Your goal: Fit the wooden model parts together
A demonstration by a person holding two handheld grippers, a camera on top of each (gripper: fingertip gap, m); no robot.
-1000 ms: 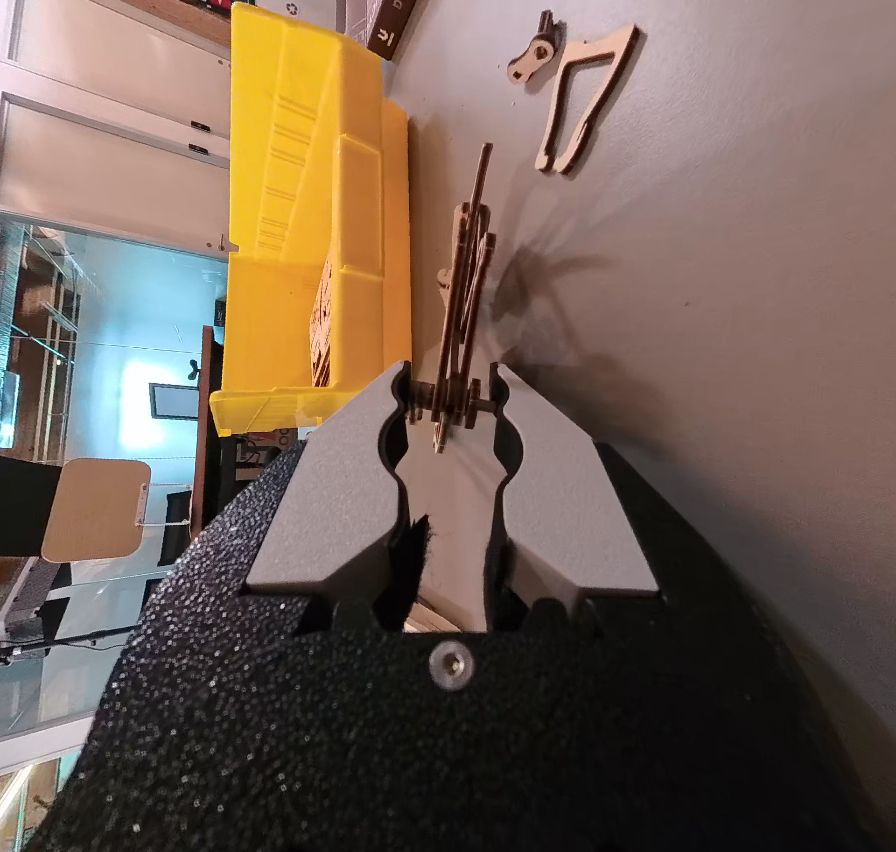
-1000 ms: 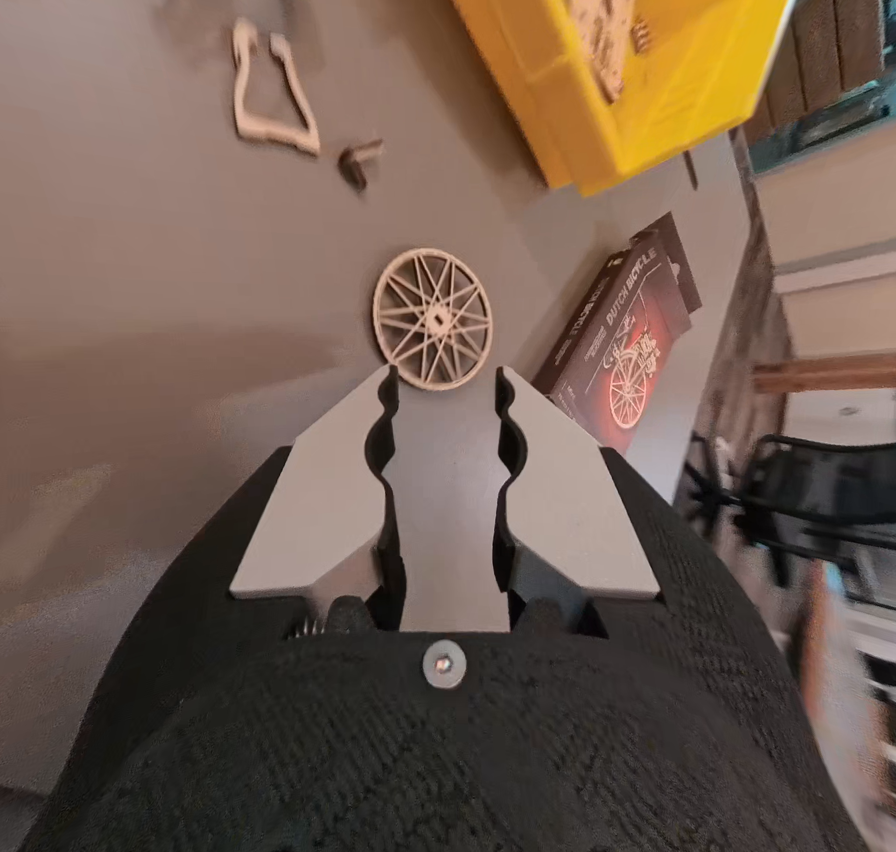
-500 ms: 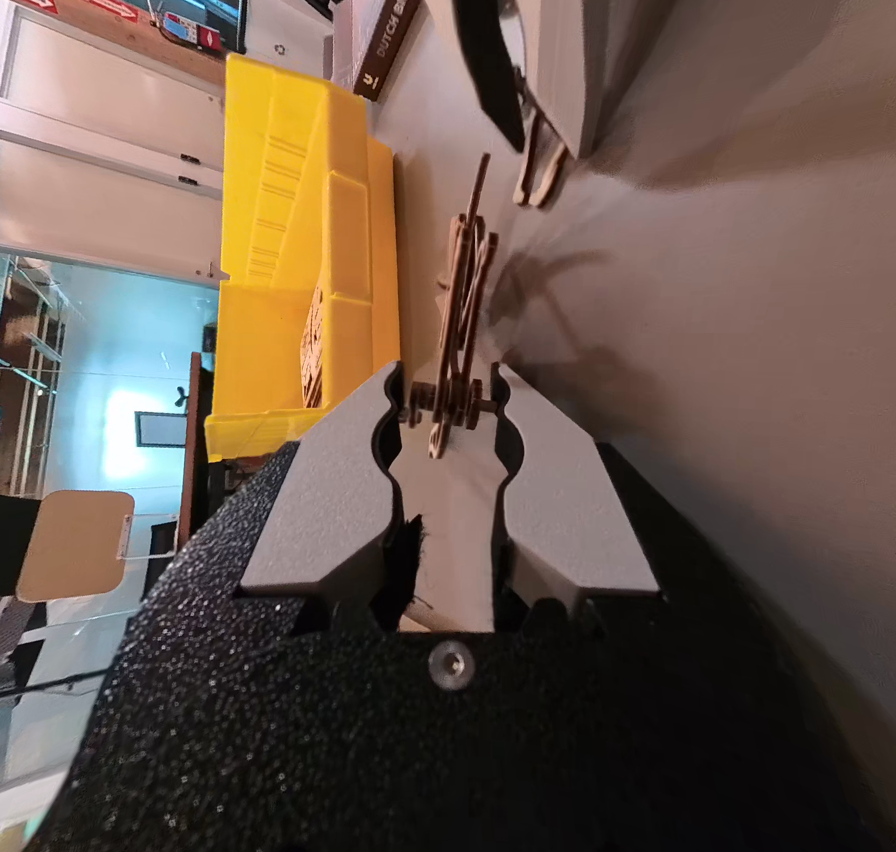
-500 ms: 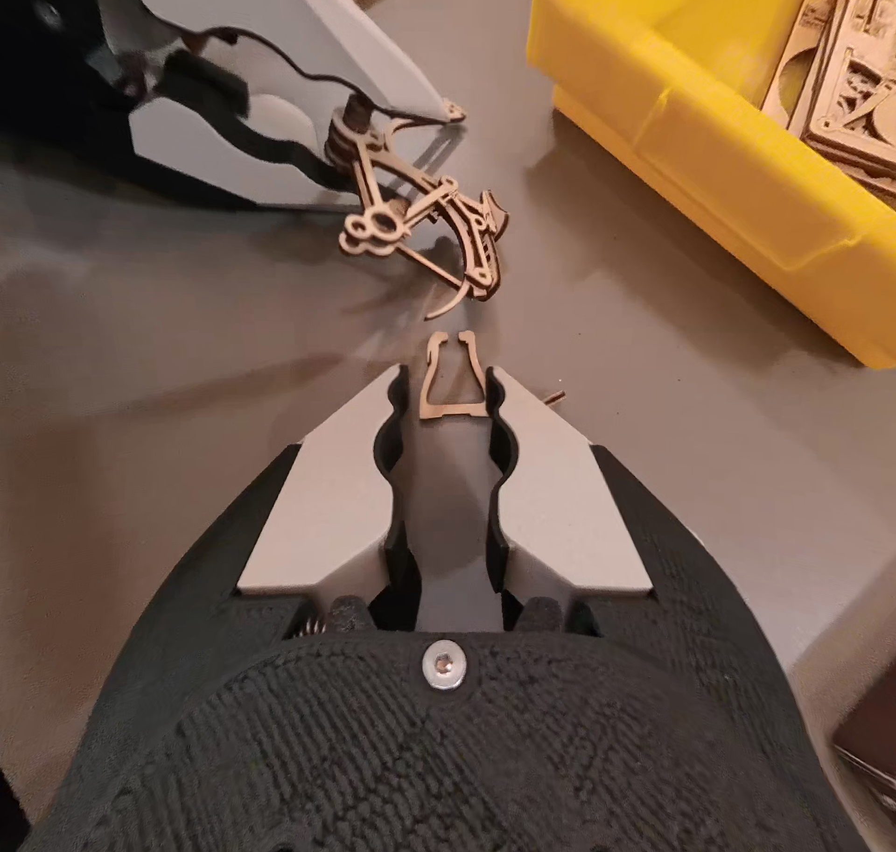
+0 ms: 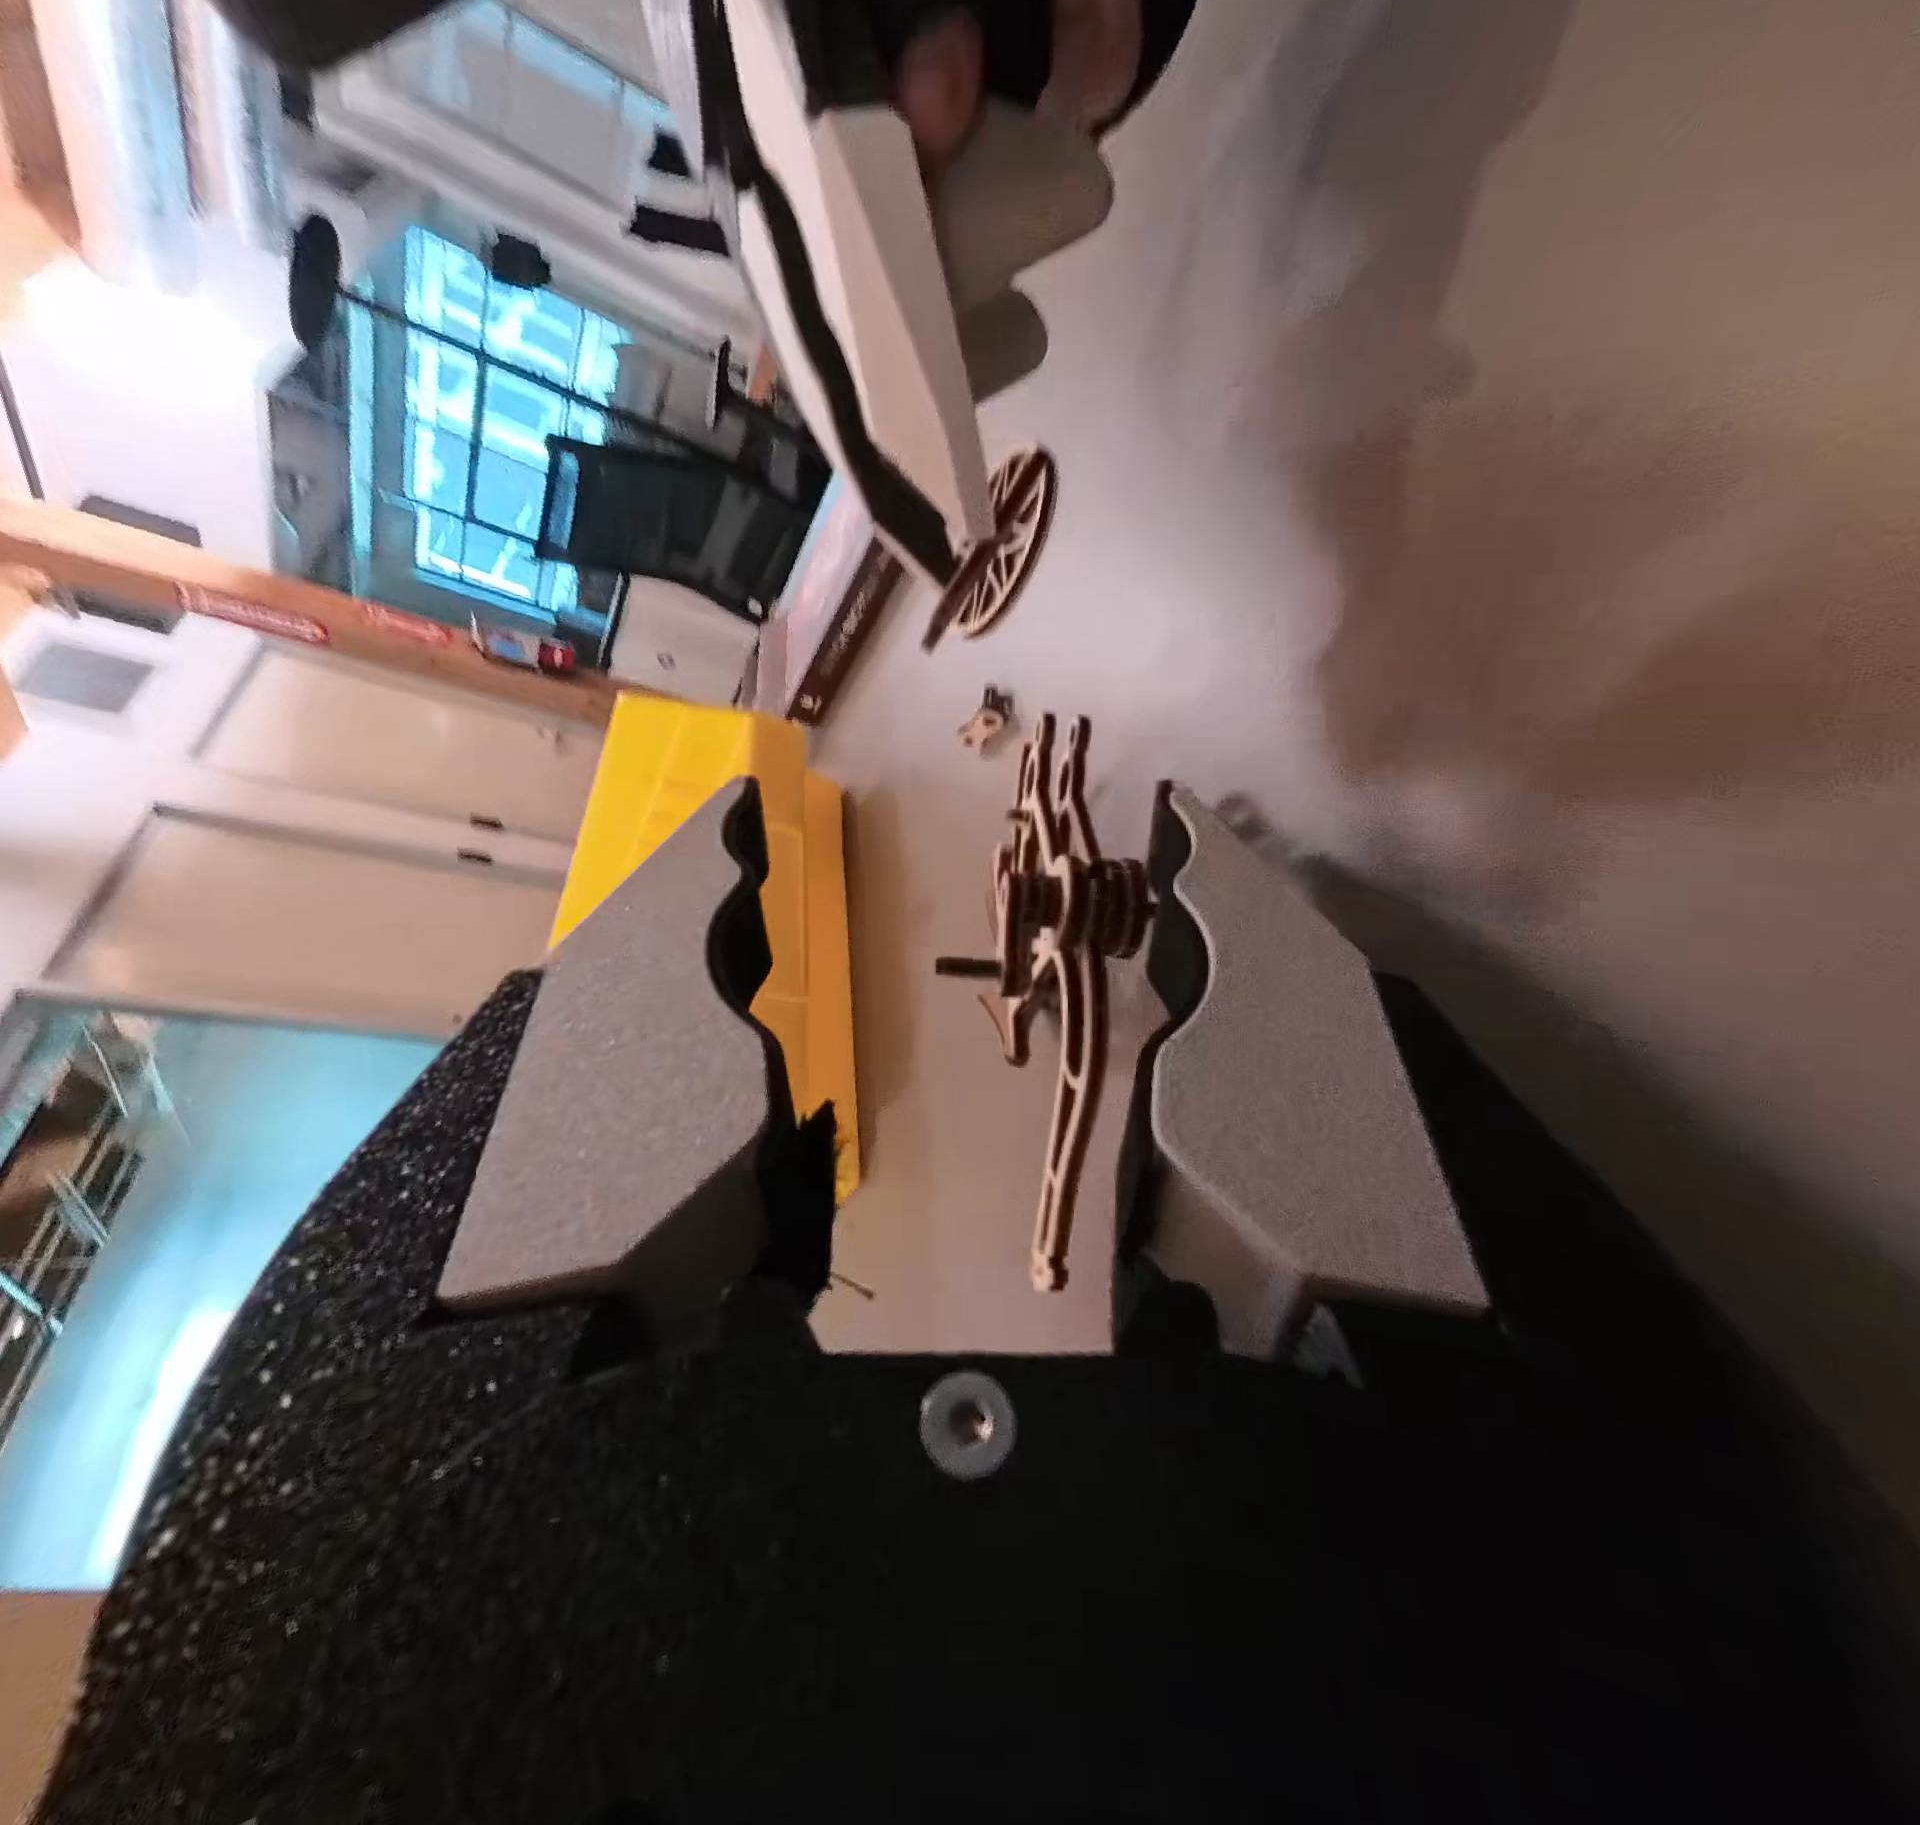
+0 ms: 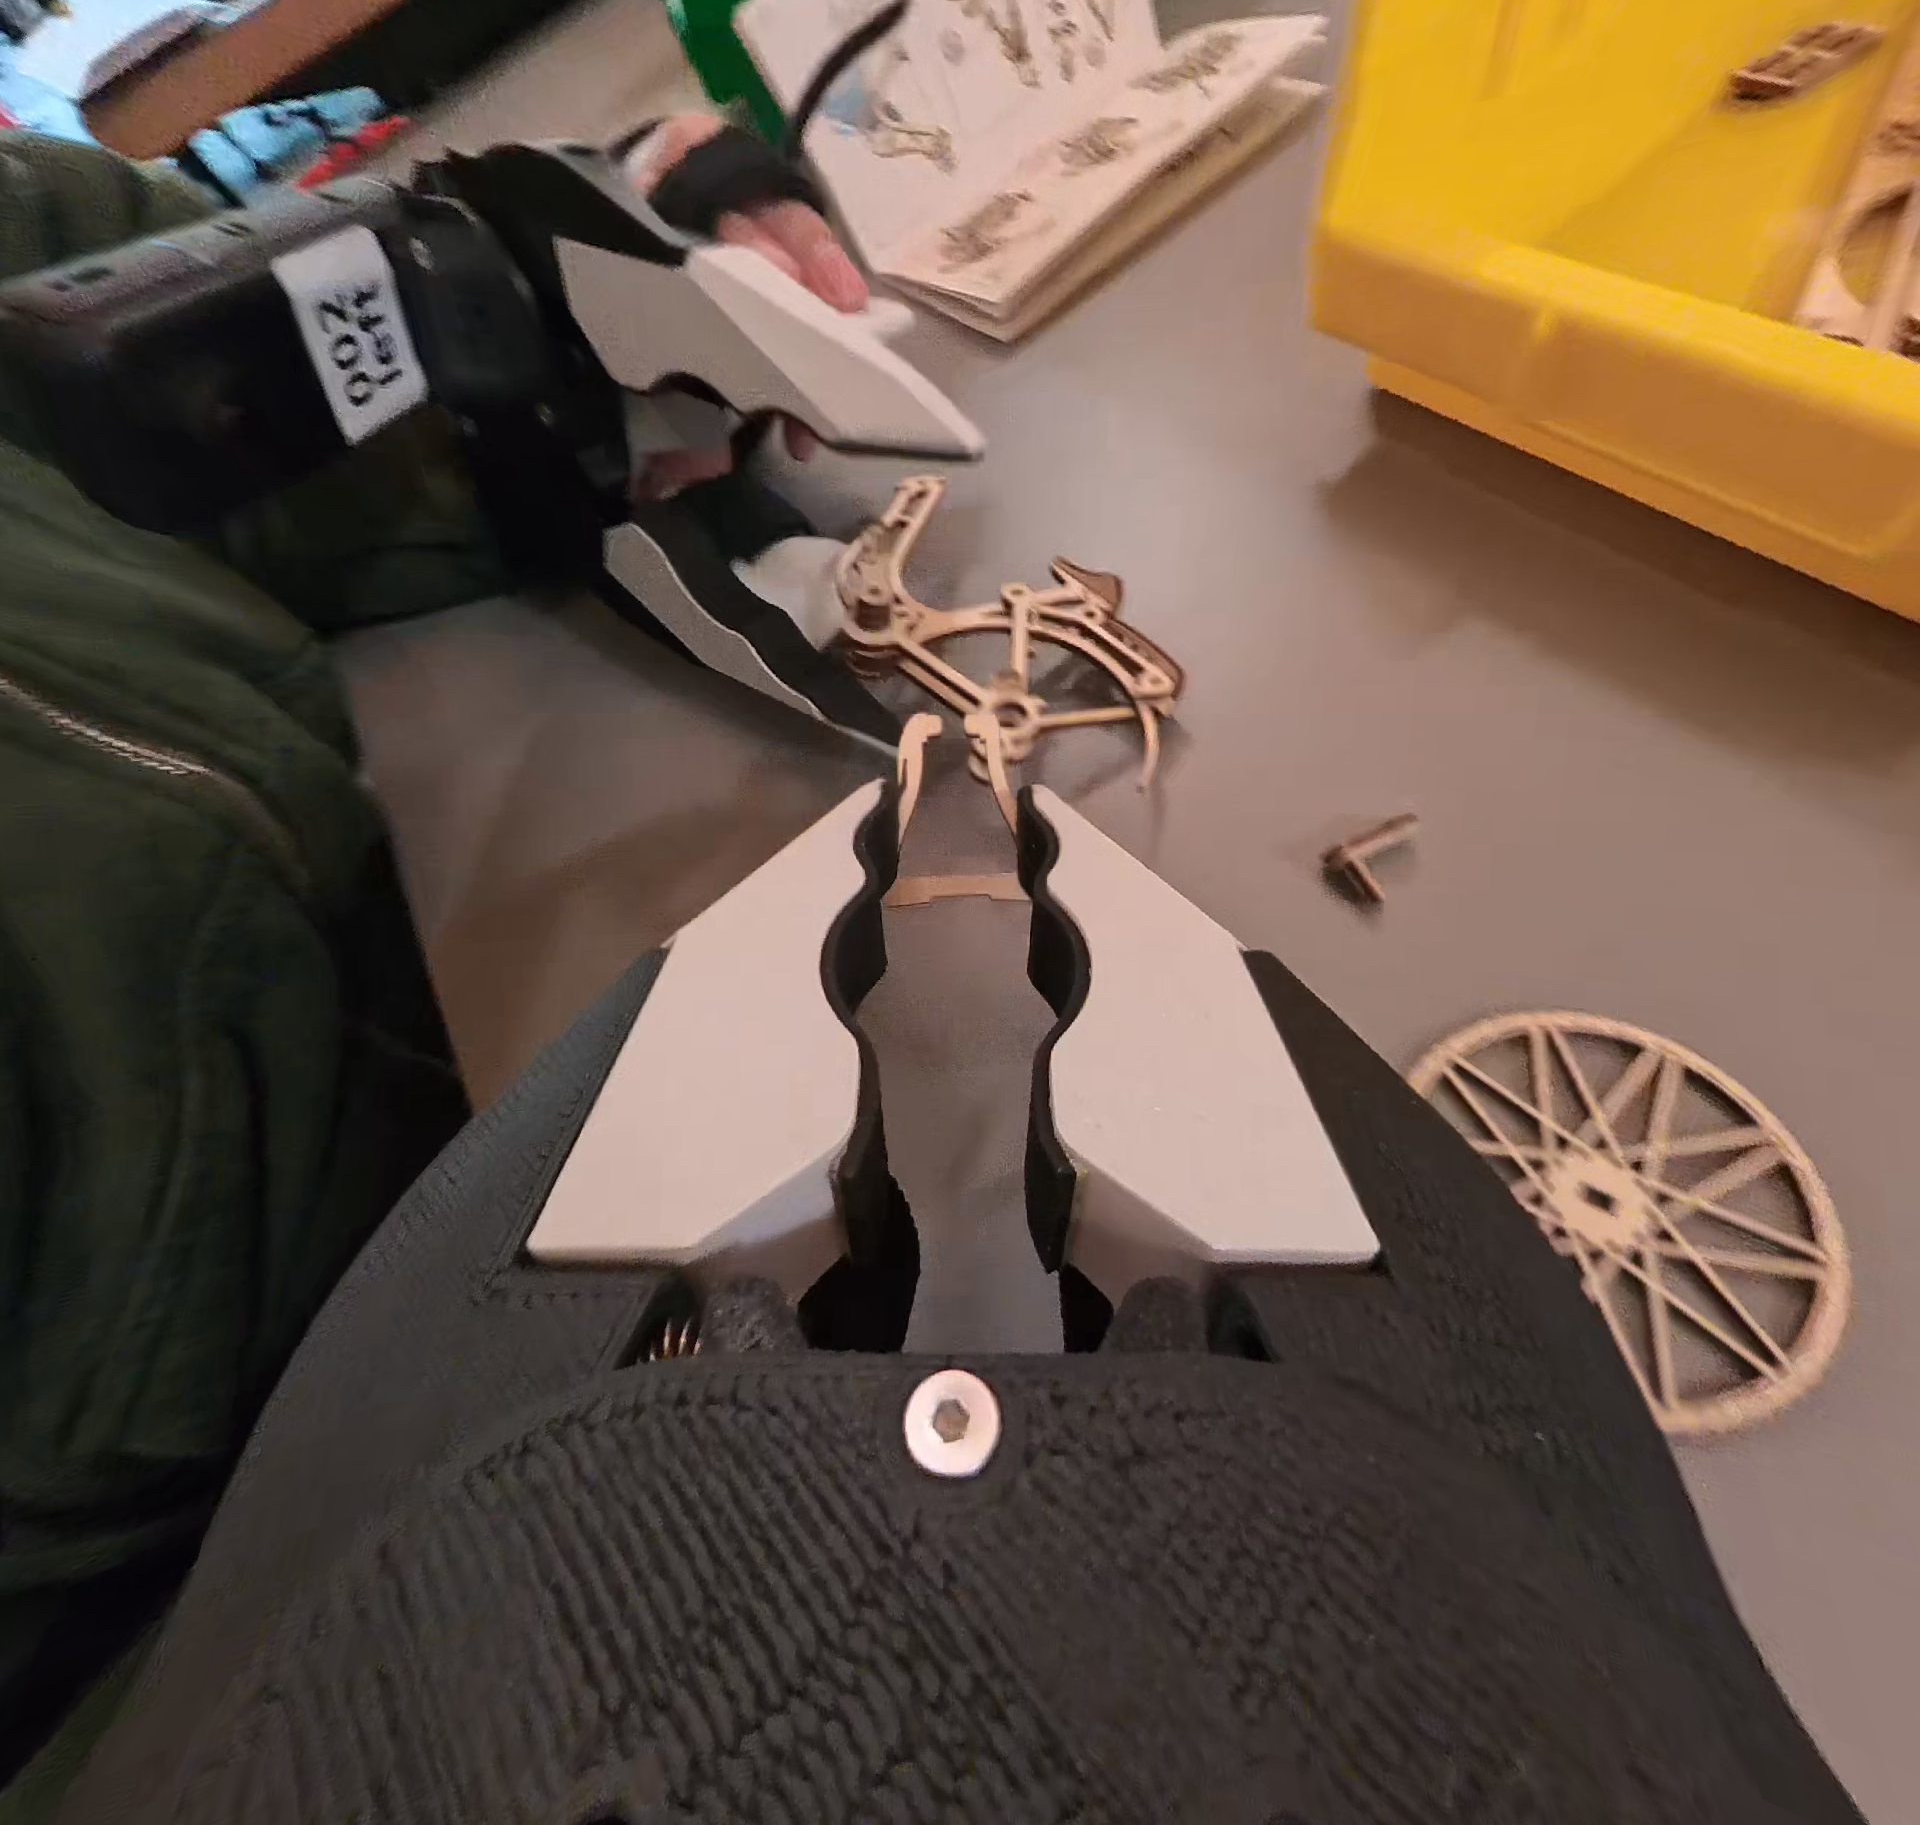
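A wooden frame assembly [image 6: 1018,653] lies on the grey table; in the left wrist view [image 5: 1060,902] it rests against the inner side of one finger. My left gripper [image 5: 951,819] is open wide around it and not gripping; it also shows in the right wrist view [image 6: 920,586]. My right gripper [image 6: 956,809] is shut on a small U-shaped wooden fork piece [image 6: 951,882], whose prongs point at the frame. The right gripper [image 5: 961,549] appears blurred at the top of the left wrist view.
A spoked wooden wheel [image 6: 1631,1225] lies flat to the right of my right gripper. A small L-shaped piece [image 6: 1366,856] lies beside the frame. A yellow bin [image 6: 1558,321] with wooden sheets stands at the back right. An open booklet [image 6: 1039,134] lies behind. A green jacket sleeve [image 6: 156,736] fills the left.
My left gripper has opened and let go of the frame, which now lies flat. My right gripper swung from the wheel to the fork piece and closed on it.
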